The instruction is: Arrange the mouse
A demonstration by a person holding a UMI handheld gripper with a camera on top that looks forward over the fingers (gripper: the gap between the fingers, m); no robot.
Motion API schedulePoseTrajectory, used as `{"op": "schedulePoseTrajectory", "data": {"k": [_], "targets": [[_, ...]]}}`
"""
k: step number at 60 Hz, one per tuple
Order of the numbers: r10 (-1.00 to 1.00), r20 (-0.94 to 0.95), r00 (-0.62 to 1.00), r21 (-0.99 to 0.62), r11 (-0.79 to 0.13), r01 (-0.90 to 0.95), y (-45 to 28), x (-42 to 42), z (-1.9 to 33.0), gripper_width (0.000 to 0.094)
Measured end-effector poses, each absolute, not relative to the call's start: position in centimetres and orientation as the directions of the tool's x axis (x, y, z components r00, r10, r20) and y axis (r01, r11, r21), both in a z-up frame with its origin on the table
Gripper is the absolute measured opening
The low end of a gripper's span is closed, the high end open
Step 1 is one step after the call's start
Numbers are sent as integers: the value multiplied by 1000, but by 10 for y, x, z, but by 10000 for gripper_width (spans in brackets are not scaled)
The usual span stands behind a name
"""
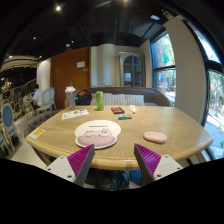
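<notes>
A pink mouse (154,136) lies on the round wooden table (130,128), toward its right side. A round white and pink mouse pad (97,132) lies near the table's front edge, left of the mouse and apart from it. My gripper (114,160) is open and empty, held in front of the table's near edge. Its left magenta pad (82,160) sits just below the mouse pad. Its right pad (147,157) sits below and left of the mouse. Nothing stands between the fingers.
On the table's far half stand a green bottle (99,100) and a white container (70,97), with papers (75,114), small items (118,110) and a yellow card (37,131). A grey sofa (140,96) is behind; chairs (10,118) stand at the left.
</notes>
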State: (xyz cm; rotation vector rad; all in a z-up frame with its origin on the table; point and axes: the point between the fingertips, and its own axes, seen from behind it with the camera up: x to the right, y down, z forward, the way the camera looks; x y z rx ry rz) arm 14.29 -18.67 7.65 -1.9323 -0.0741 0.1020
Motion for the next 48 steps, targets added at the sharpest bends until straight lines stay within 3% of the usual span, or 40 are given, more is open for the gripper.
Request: {"op": "schedulePoseTrajectory", "data": {"k": [14,22,42,48], "targets": [[33,-11,999,-942,-336,1,-174,174,69,845],[-34,24,999,-943,-332,11,-164,238,64,844],[-115,57,992,-912,-410,5,-100,341,-3,842],[-102,29,994,-926,-378,-11,-74,348,-3,839]]}}
